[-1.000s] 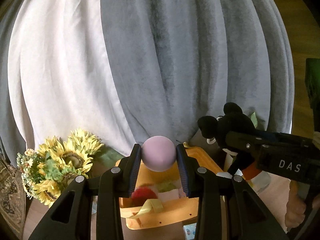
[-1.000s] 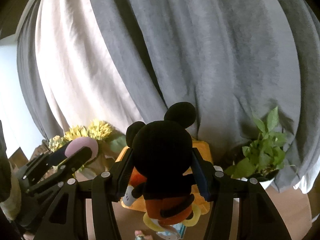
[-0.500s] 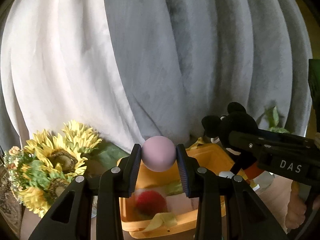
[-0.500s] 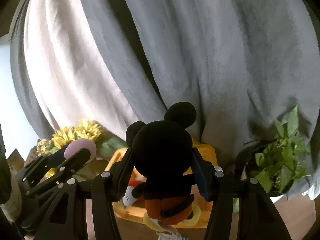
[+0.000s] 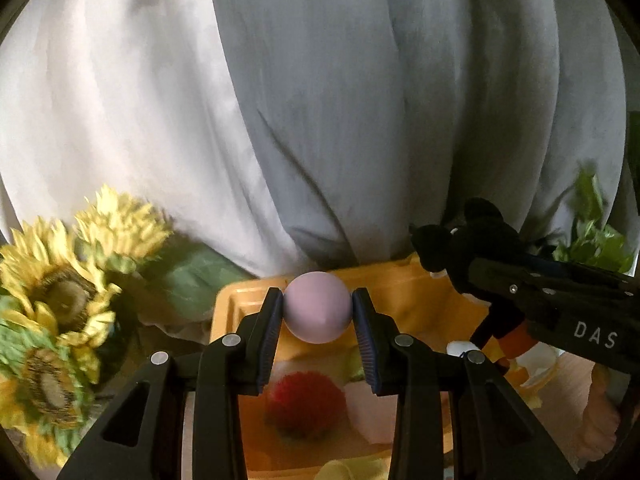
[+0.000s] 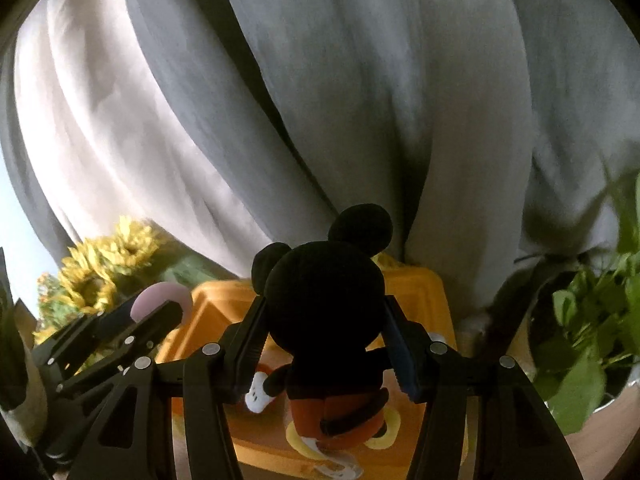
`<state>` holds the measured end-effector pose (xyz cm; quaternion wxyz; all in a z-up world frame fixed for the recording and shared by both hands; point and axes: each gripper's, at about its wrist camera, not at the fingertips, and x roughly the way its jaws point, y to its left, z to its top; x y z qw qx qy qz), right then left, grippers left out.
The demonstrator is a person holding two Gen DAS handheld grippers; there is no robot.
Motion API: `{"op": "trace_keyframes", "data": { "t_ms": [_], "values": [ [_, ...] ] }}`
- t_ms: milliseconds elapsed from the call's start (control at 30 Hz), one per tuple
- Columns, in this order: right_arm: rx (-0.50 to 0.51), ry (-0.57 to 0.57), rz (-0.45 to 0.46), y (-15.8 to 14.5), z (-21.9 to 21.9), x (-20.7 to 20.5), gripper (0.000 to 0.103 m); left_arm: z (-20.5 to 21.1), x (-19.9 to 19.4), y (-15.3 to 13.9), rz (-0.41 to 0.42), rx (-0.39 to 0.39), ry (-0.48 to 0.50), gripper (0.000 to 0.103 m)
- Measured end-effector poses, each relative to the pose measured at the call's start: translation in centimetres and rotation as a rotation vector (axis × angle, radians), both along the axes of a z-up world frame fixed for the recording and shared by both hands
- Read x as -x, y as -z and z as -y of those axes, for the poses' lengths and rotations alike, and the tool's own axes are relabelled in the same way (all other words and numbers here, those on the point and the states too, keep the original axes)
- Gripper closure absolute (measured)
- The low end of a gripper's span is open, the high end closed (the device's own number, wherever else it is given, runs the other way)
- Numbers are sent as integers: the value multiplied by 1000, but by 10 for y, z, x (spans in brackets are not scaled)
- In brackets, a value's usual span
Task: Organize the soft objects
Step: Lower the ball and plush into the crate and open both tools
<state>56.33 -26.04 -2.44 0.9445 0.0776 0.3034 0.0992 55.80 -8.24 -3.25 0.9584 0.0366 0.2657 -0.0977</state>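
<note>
My left gripper (image 5: 318, 312) is shut on a pale purple ball (image 5: 318, 307), held above an orange bin (image 5: 248, 304). Inside the bin lie a fuzzy red ball (image 5: 306, 400), a white soft piece and something yellow-green. My right gripper (image 6: 324, 320) is shut on a black mouse plush (image 6: 324, 296) with orange shorts, seen from behind, hanging over the same orange bin (image 6: 416, 292). In the left wrist view the right gripper (image 5: 560, 304) with the mouse plush (image 5: 460, 240) sits at the right. In the right wrist view the left gripper (image 6: 160, 308) with the purple ball (image 6: 160, 298) shows at the left.
Grey and white curtains (image 5: 320, 100) fill the background close behind the bin. Yellow sunflowers (image 5: 60, 292) stand left of the bin, a green leafy potted plant (image 6: 592, 340) to its right. A person's bare foot (image 5: 600, 412) rests on the wooden floor at the right.
Both grippers have moved forward and down toward the orange bin, which now looks larger and nearer. The curtains and sunflowers have come closer. Both grips are unchanged.
</note>
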Motion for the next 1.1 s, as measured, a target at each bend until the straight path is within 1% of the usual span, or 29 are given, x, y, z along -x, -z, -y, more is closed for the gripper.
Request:
{"op": "trace_keyframes", "data": {
  "t_ms": [133, 367, 567, 600, 700, 733, 767, 800, 867, 933, 1100],
  "values": [
    [9, 4, -31, 16, -1, -9, 46, 0, -12, 17, -43, -4, 1, 68],
    [23, 1, -109, 38, -3, -20, 46, 4, -24, 36, -101, -19, 8, 68],
    [48, 3, -138, 46, -3, -25, 43, 5, -32, 45, -134, -26, 20, 67],
    [51, 2, -139, 46, -4, -25, 43, 5, -32, 46, -137, -32, 21, 65],
    [57, 0, -144, 47, -4, -28, 40, 5, -32, 45, -129, -37, 14, 55],
    [61, 4, -139, 46, -3, -27, 39, 5, -31, 44, -127, -38, 12, 54],
    [64, 9, -134, 44, -2, -27, 34, 5, -29, 43, -124, -38, 9, 54],
    [65, 15, -130, 43, -1, -27, 33, 5, -28, 42, -121, -38, 9, 53],
    [71, 24, -116, 39, 0, -24, 33, 4, -24, 38, -114, -38, 9, 52],
    [79, 32, -106, 36, 1, -21, 33, 3, -19, 33, -100, -42, -1, 49],
    [96, 29, -85, 29, 0, -7, 33, 1, -5, 20, -70, -39, -16, 49]
  ]
}}
